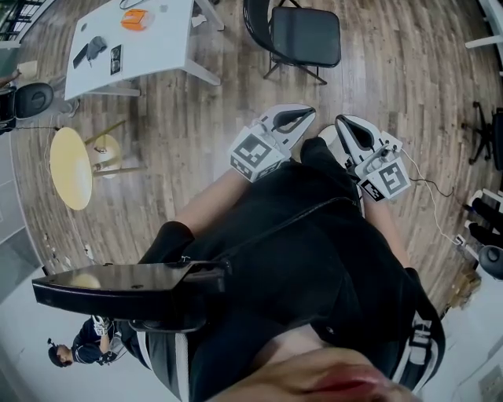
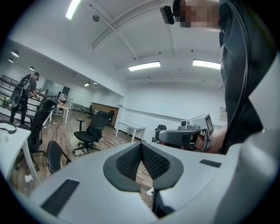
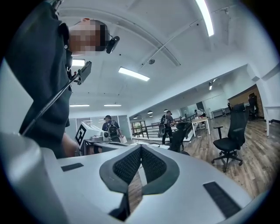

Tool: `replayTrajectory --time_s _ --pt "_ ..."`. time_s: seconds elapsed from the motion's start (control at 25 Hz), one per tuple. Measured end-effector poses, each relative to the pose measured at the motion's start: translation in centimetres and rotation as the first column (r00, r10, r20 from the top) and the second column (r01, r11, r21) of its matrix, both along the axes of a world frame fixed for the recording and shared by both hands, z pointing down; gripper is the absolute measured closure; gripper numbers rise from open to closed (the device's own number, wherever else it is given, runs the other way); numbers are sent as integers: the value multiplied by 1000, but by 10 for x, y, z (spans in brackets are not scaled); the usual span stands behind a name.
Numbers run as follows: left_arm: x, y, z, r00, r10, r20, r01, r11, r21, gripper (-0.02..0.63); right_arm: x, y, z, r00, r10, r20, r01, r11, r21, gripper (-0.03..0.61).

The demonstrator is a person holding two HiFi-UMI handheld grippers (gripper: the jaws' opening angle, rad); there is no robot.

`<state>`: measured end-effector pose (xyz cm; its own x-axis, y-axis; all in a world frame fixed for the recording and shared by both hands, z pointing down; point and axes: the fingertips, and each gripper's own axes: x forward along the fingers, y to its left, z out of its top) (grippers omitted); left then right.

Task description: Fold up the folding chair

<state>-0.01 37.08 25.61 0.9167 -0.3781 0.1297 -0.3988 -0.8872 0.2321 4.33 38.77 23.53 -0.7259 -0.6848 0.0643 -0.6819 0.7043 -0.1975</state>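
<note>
The black folding chair (image 1: 302, 35) stands unfolded on the wood floor at the top of the head view, well ahead of both grippers. My left gripper (image 1: 309, 113) and right gripper (image 1: 339, 120) are held side by side close to the person's body, tips nearly touching. Both are shut, pads pressed together with nothing between them. In the left gripper view the closed jaws meet at the left gripper (image 2: 141, 144), and the right gripper (image 2: 183, 136) shows beyond. The right gripper view shows its own closed tips, the right gripper (image 3: 141, 147), and the left gripper's marker cube (image 3: 85, 133).
A white table (image 1: 169, 47) carrying an orange object (image 1: 135, 20) stands at the upper left, a round yellow stool (image 1: 71, 166) at the left. Black office chairs (image 2: 89, 131) (image 3: 229, 140) stand about the room. People (image 3: 109, 127) are in the background.
</note>
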Motion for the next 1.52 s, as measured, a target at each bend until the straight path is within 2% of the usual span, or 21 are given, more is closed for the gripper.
replayTrajectory --time_s 0.48,0.84,1.04,1.16,1.52 --pt "36 -51 -2 995 -91 35 91 996 18 609 50 -51 5 1000 -27 -1 27 1000 8 568" --pt "92 -100 -4 987 -145 66 145 989 11 609 116 -102 8 999 -37 11 37 999 27 568" --pt "122 -130 -6 983 -171 64 173 985 -27 607 149 -127 12 999 -51 20 50 998 28 568" --pt "136 -141 -10 980 -180 81 182 983 -14 608 168 -137 15 998 -56 31 55 998 31 568" --pt "138 -166 -6 972 -198 128 198 980 13 609 168 -169 14 996 -76 48 75 997 30 568"
